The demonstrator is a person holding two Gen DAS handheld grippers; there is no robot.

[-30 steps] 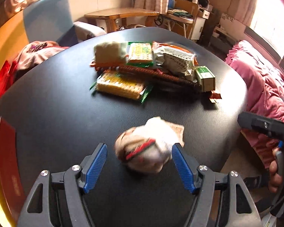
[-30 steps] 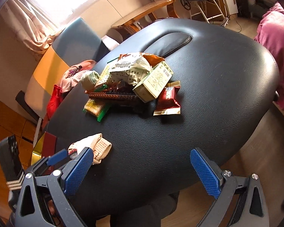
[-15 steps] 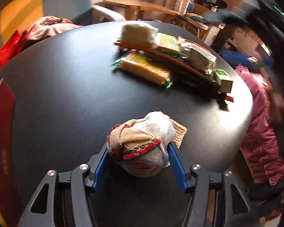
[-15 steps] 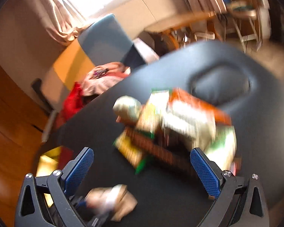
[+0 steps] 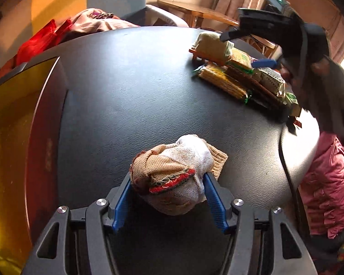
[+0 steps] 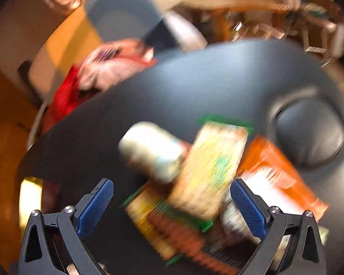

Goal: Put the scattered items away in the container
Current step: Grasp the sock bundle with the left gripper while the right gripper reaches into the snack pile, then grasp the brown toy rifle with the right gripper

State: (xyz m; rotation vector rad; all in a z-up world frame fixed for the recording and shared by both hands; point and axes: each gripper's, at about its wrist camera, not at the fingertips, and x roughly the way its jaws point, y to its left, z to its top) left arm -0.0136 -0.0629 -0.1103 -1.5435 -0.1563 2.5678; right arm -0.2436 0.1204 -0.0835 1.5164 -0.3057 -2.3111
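Observation:
A balled-up pair of socks (image 5: 172,171), tan and white with a red cuff, sits between the blue pads of my left gripper (image 5: 167,178), which press on both its sides just above the black padded table (image 5: 137,91). A box with a gold inside and dark red rim (image 5: 16,137) stands at the table's left edge. My right gripper (image 6: 172,183) is open over a pile of snack packets (image 6: 206,171), with nothing held. The right wrist view is blurred. The pile (image 5: 236,78) also holds a pale rolled sock bundle (image 6: 153,153) and an orange packet (image 6: 279,176).
A chair beyond the table carries pink and red clothes (image 5: 91,23). Pink bedding (image 5: 328,194) lies off the table's right edge. The tabletop has an oval recess (image 6: 309,133) at the far right. A wooden desk (image 5: 195,9) stands at the back.
My left gripper has shut on the sock bundle and shifted towards the left. The right gripper has swung from the table's near edge to above the snack pile.

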